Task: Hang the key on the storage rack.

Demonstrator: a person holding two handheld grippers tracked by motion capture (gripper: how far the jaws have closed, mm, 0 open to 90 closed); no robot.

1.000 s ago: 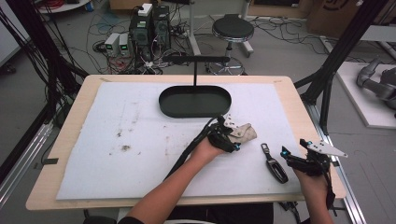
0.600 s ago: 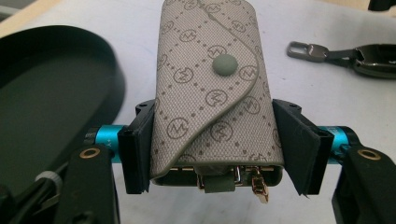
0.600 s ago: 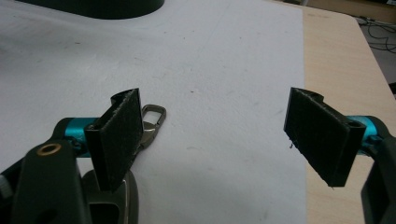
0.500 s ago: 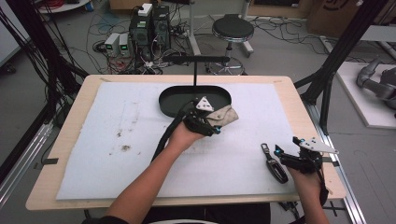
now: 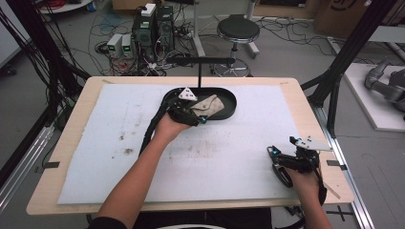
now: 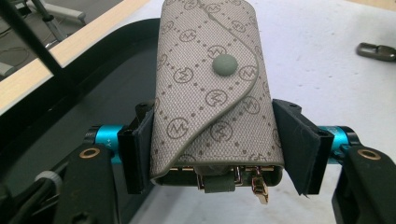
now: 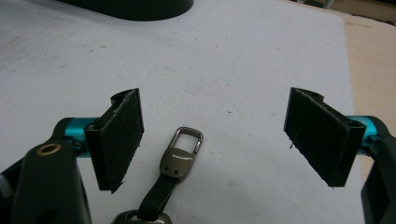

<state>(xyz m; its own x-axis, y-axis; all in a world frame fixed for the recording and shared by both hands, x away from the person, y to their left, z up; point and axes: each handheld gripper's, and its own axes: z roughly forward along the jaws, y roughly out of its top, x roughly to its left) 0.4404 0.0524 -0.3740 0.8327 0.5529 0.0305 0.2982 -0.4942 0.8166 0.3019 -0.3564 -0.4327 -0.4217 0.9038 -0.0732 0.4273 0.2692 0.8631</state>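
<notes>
Left gripper view: left gripper (image 6: 212,154) clamps the pouch (image 6: 212,93) by its sides over the tray (image 5: 228,97), looks soft, light, grippy; right gripper (image 7: 231,140) wide open over the fob (image 7: 180,161).

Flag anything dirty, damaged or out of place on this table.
The white mat carries dark smudges and specks left of centre, near the left forearm. Otherwise nothing stands out: the pouch sits squarely in the left gripper over the black tray.
</notes>
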